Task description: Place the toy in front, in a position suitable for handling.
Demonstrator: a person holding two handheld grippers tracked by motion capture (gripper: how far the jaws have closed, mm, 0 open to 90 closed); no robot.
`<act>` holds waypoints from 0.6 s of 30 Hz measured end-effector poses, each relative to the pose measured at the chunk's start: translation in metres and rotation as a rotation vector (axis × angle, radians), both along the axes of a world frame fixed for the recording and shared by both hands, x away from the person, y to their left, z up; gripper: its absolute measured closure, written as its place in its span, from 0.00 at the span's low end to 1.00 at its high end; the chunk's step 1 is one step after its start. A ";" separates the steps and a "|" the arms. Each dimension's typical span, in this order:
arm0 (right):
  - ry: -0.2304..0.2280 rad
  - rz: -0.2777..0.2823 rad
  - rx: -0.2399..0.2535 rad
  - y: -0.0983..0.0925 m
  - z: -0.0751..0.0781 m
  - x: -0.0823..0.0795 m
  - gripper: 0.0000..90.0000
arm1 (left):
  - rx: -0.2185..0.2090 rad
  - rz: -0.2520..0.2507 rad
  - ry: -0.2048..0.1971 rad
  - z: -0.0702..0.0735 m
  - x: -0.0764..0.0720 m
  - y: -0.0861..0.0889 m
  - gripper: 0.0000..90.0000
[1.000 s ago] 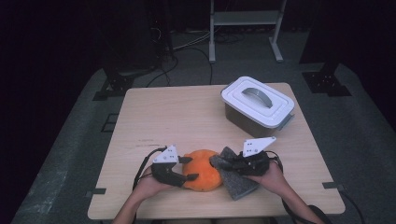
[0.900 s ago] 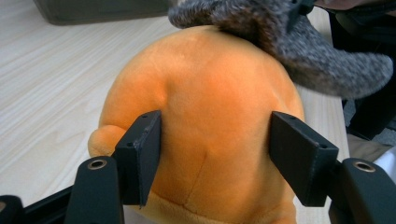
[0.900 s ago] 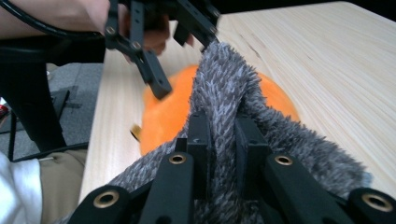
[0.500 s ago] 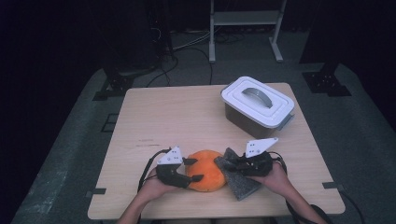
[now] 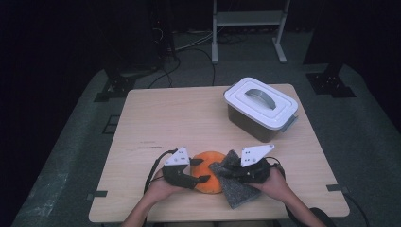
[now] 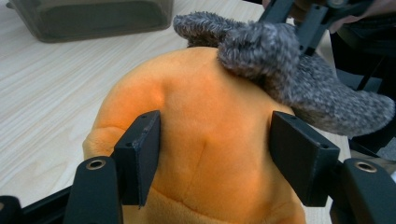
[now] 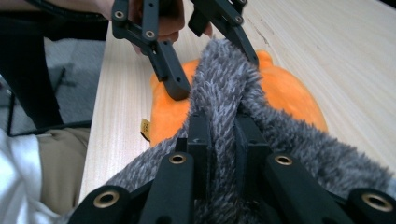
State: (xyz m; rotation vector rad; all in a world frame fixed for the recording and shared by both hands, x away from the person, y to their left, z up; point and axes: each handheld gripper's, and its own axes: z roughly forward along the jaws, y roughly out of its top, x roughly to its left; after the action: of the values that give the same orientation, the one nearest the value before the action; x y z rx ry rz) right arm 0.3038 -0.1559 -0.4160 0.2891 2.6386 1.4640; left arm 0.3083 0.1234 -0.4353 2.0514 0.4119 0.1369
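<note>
High view showed our orange plush (image 5: 208, 172) at the desk's (image 5: 189, 118) near edge, squeezed by our left gripper (image 5: 202, 170). Our right gripper (image 5: 226, 171) pinched the grey fuzzy cloth (image 5: 239, 191) over it. We judged slow, taut pulling best.

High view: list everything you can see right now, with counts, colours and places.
Orange plush toy: one, orange, near table edge, between both grippers.
Grey fuzzy cloth: one, grey, draped over the plush toy's right side.
Lidded plastic box: one, white lid, dark body, far right of table.
Table: one, light wood.
Metal stand: one, grey, beyond the table.
Left hand-held gripper: one, black, jaws pressing the plush toy's sides.
Right hand-held gripper: one, black, pinching the cloth.
</note>
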 end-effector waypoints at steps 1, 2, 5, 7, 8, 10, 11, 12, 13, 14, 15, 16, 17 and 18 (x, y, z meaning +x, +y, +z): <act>0.016 -0.005 0.007 -0.002 -0.001 0.002 0.87 | 0.001 0.002 -0.001 0.000 0.000 0.001 0.39; 0.026 -0.012 0.010 -0.006 -0.003 0.005 0.87 | 0.001 0.003 -0.001 -0.001 0.000 0.001 0.39; 0.040 -0.037 0.013 -0.015 -0.006 0.010 0.87 | 0.008 0.008 -0.005 0.000 0.001 0.003 0.39; 0.050 -0.094 -0.011 -0.030 -0.013 0.016 0.86 | 0.010 0.011 0.009 -0.001 0.002 0.008 0.39; 0.054 -0.106 -0.017 -0.033 -0.014 0.017 0.86 | 0.008 0.013 0.017 -0.002 0.003 0.009 0.38; 0.059 -0.122 -0.010 -0.037 -0.014 0.017 0.86 | 0.008 0.024 0.020 -0.003 0.004 0.011 0.39; 0.054 -0.117 0.001 -0.036 -0.012 0.016 0.86 | 0.011 0.031 0.021 -0.003 0.004 0.011 0.39; 0.047 -0.108 0.016 -0.034 -0.009 0.014 0.86 | 0.007 0.036 0.024 -0.003 0.005 0.011 0.39; 0.037 -0.087 0.032 -0.030 -0.006 0.012 0.86 | 0.004 0.043 0.029 -0.004 0.005 0.011 0.39; 0.025 -0.063 0.047 -0.025 -0.003 0.008 0.86 | 0.003 0.050 0.032 -0.004 0.006 0.010 0.39; 0.012 -0.048 0.050 -0.021 -0.001 0.006 0.86 | -0.004 0.065 0.046 -0.003 0.007 0.009 0.38; -0.007 -0.025 0.039 -0.013 0.000 0.001 0.86 | -0.008 0.070 0.050 -0.003 0.007 0.009 0.38; -0.014 -0.018 0.024 -0.009 0.000 -0.001 0.86 | -0.008 0.071 0.053 -0.004 0.008 0.009 0.38; -0.031 -0.012 0.001 -0.005 -0.001 -0.002 0.86 | -0.005 0.070 0.051 -0.004 0.008 0.010 0.38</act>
State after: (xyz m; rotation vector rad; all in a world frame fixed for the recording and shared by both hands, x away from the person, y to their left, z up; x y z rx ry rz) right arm 0.3021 -0.1609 -0.4169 0.2798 2.6079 1.4544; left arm 0.3163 0.1330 -0.4389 2.0396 0.5162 0.1258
